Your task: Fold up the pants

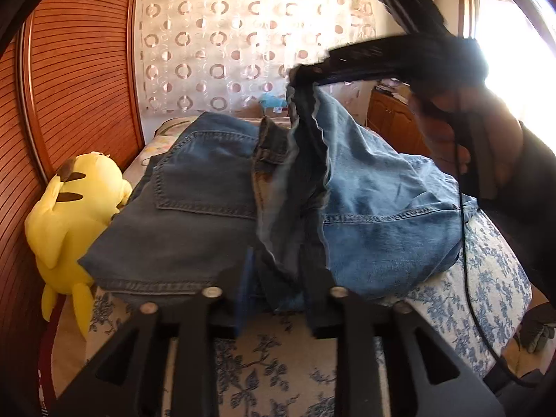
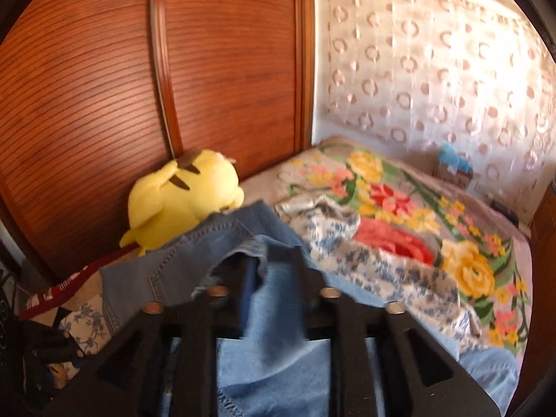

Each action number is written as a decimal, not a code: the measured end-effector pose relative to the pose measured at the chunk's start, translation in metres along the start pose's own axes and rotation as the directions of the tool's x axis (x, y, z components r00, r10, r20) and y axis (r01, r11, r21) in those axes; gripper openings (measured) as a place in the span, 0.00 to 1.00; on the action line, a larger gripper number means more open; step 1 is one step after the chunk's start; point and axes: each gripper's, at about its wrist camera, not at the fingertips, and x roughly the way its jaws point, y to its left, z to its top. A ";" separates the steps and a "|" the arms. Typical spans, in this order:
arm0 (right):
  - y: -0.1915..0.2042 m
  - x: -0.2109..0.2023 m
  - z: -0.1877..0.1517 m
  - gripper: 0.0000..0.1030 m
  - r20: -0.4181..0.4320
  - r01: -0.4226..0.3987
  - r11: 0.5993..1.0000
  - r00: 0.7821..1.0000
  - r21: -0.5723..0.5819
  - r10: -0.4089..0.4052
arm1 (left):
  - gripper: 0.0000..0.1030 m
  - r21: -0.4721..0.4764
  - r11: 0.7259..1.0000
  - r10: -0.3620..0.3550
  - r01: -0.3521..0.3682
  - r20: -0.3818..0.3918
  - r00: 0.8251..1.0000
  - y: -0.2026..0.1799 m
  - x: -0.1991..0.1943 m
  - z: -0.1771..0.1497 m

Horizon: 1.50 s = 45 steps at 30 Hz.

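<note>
Bedroom bed [image 1: 486,278] with blue-flowered cover, blue denim pants [image 1: 194,215] heaped on it, hem lifted in right tongs [image 2: 274,271], left tongs [image 1: 278,278] gripping denim near the bed's edge, yellow plush [image 1: 69,208] just left.

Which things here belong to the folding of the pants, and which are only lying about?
For the job:
- jeans
- left claw, denim between its fingers
- right claw, holding up a jeans edge

Lying about:
- yellow plush
- flowered blanket
- blue-print sheet
- small blue thing by the curtain
- glove
</note>
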 end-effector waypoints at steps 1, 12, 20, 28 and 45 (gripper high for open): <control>-0.006 -0.002 -0.005 0.36 -0.005 -0.007 1.000 1.000 0.012 0.007 | 0.34 -0.005 1.000 0.002 -0.002 -0.001 1.000 0.002 0.000 0.000; -0.038 -0.048 -0.036 0.54 -0.006 0.029 0.999 1.000 0.029 -0.029 | 0.40 -0.011 1.000 -0.013 0.013 0.037 0.999 -0.002 0.002 0.013; -0.048 -0.058 -0.039 0.65 0.010 -0.030 0.996 1.000 0.081 0.029 | 0.40 0.026 0.999 -0.037 0.036 0.037 0.999 -0.016 0.007 0.019; -0.053 -0.067 -0.054 0.66 0.009 0.024 0.996 1.000 0.083 -0.024 | 0.40 0.023 0.999 -0.029 0.028 0.025 0.999 -0.013 0.010 0.017; -0.063 -0.003 -0.122 0.61 -0.198 -0.048 0.964 0.975 0.263 0.103 | 0.40 0.000 1.000 -0.022 0.022 0.007 1.000 -0.001 0.011 0.002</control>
